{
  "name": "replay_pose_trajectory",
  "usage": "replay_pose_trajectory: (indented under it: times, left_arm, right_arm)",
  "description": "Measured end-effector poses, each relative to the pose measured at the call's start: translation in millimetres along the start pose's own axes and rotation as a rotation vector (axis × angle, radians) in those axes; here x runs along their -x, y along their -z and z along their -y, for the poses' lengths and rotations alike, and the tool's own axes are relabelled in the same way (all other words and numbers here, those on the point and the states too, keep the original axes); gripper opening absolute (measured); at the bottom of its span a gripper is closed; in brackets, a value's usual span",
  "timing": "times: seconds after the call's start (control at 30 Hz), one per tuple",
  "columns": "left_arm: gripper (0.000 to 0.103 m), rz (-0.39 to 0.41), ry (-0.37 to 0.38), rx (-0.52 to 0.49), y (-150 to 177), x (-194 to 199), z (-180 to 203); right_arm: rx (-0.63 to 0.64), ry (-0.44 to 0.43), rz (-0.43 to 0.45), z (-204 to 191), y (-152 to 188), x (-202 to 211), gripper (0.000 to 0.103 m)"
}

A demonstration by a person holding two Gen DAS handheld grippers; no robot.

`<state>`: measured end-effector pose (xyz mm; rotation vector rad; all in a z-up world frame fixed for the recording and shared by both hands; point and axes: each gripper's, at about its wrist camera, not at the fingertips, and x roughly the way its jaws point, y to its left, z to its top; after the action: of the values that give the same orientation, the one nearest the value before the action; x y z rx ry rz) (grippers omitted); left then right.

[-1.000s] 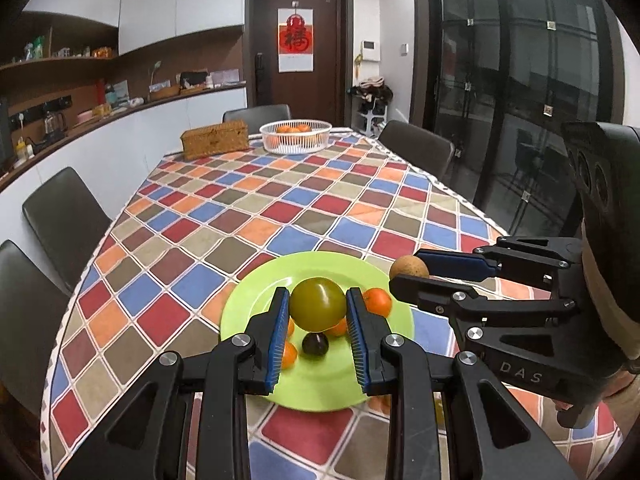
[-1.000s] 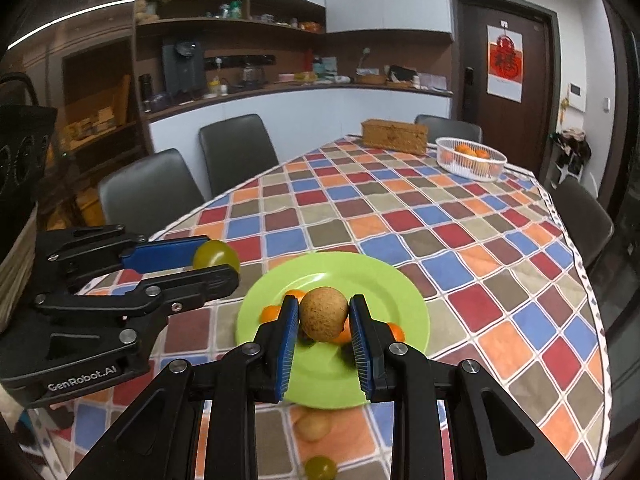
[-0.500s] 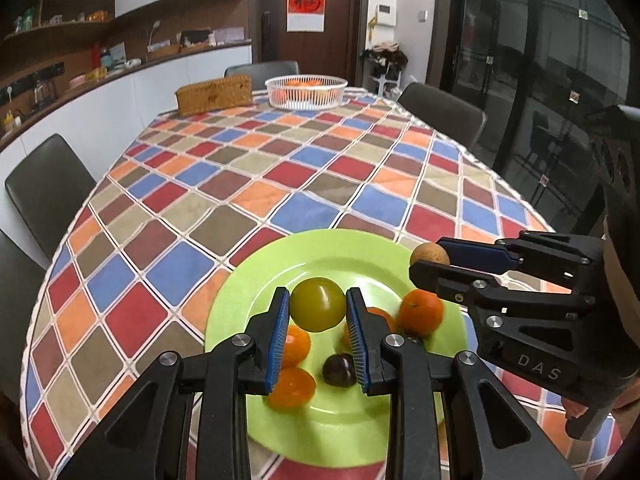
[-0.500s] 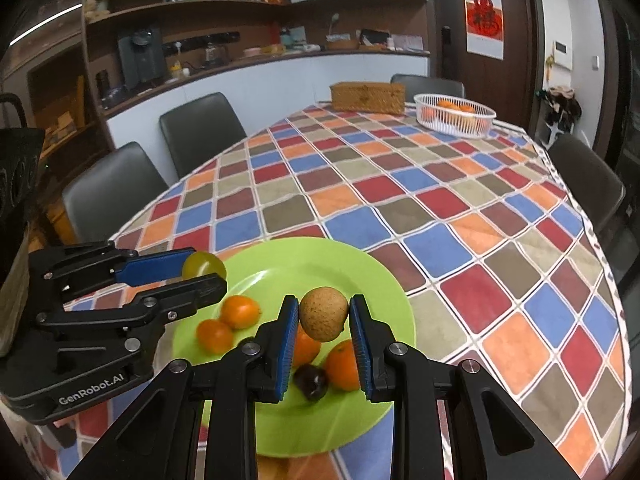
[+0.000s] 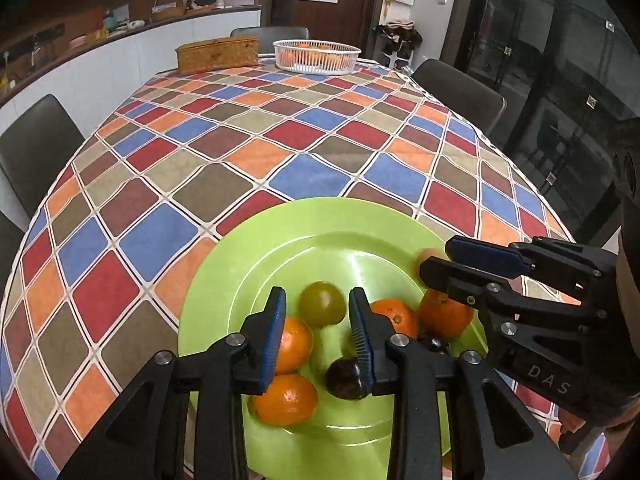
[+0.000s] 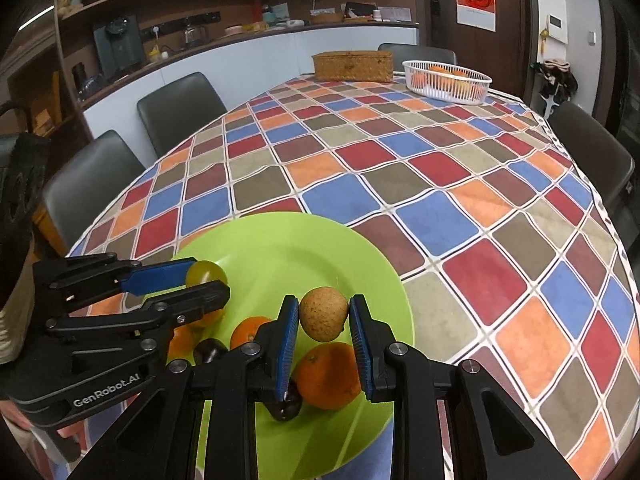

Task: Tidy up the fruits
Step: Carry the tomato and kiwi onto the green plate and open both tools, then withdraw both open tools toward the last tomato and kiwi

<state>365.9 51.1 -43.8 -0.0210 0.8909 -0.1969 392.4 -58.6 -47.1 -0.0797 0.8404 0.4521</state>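
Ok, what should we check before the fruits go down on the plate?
1. Brown fruit gripped by the right gripper: ok, fingers touch both sides.
2. Green fruit gripped by the left gripper: cannot tell, it looks blurred, with a gap beside one finger.
3. Both fruits over the green plate: ok.
4. Bare landing spot on the plate: ok, the far half is free.
5. Nothing under the brown fruit: not ok, an orange seems to lie just below.
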Motion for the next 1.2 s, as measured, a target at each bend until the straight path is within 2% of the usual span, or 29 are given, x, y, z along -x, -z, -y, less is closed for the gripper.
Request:
replay_pose_trajectory:
  times: [0.27,0.6,0.83,0.9,1.0,1.1,1.2]
  left_arm:
    - [0.032,0.046,-0.013,-0.036,10,31,9]
    - [0.036,0.14,-0.073,-0.097,37,93,32]
    - [0.048,0.167,-0.097,-0.109,60,124,43]
    - [0.05,0.166,-0.094,-0.108,67,130,46]
    - [0.058,0.162,-0.096,-0.102,79,136,50]
    - [0.059,0.154,-0.095,-0.093,89,139,52]
    - [0.063,0.14,-0.098,-0.083,99,141,54]
  right_arm:
    - [0.013,0.015,0.027,-5,7,19,0.028]
    - [0.026,0.023,0.081,-20,28,75,0.033]
    - [0.058,0.053,0.09,-35,51,107,0.033]
    - [0.051,0.05,0.088,-37,58,114,0.038]
    - [0.043,0.046,0.082,-40,68,121,0.039]
    - [0.043,0.048,0.064,-44,80,125,0.045]
    - [0.044,0.046,0.049,-47,91,126,0.045]
